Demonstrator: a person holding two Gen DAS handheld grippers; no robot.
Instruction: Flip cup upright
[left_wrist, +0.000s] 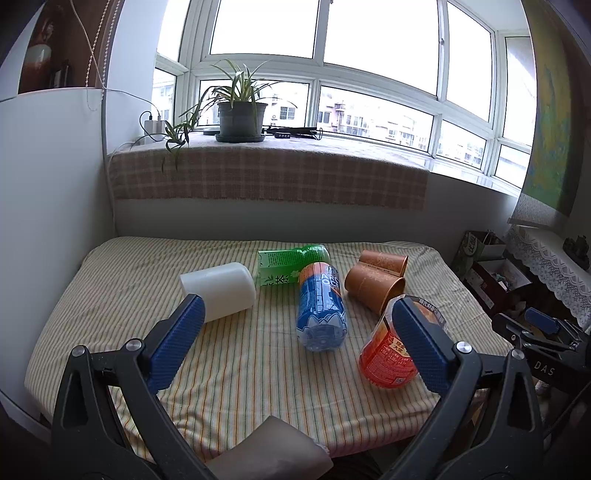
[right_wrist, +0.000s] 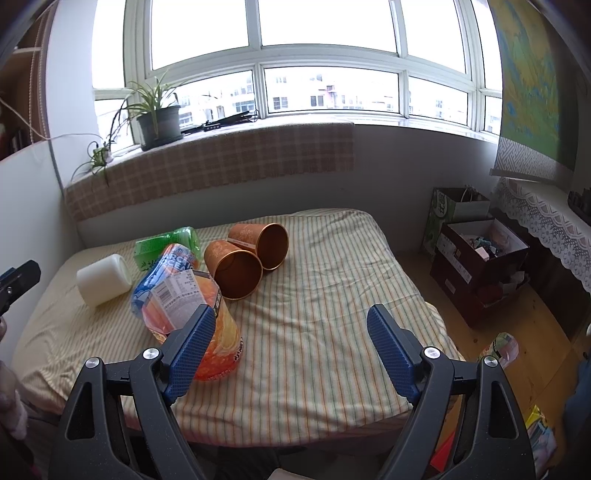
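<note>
I saw the big surface (left_wrist: 221, 369) with its striped cloth first. On it lay a white cup (left_wrist: 219, 290) on its side, a blue bottle (left_wrist: 321, 306), a green bottle (left_wrist: 288, 264), an orange bottle (left_wrist: 388, 354), and two brown cups (right_wrist: 234, 271) touching each other, both tipped over with their mouths facing my right camera.

My left gripper (left_wrist: 295, 332) was wide open and held nothing. My right gripper (right_wrist: 291, 347) was wide open and empty too, just beside the orange bottle.

I thought the cups could roll away if I pushed one from the side. I also thought I might bump the orange bottle, since it sat so close to my right gripper.
</note>
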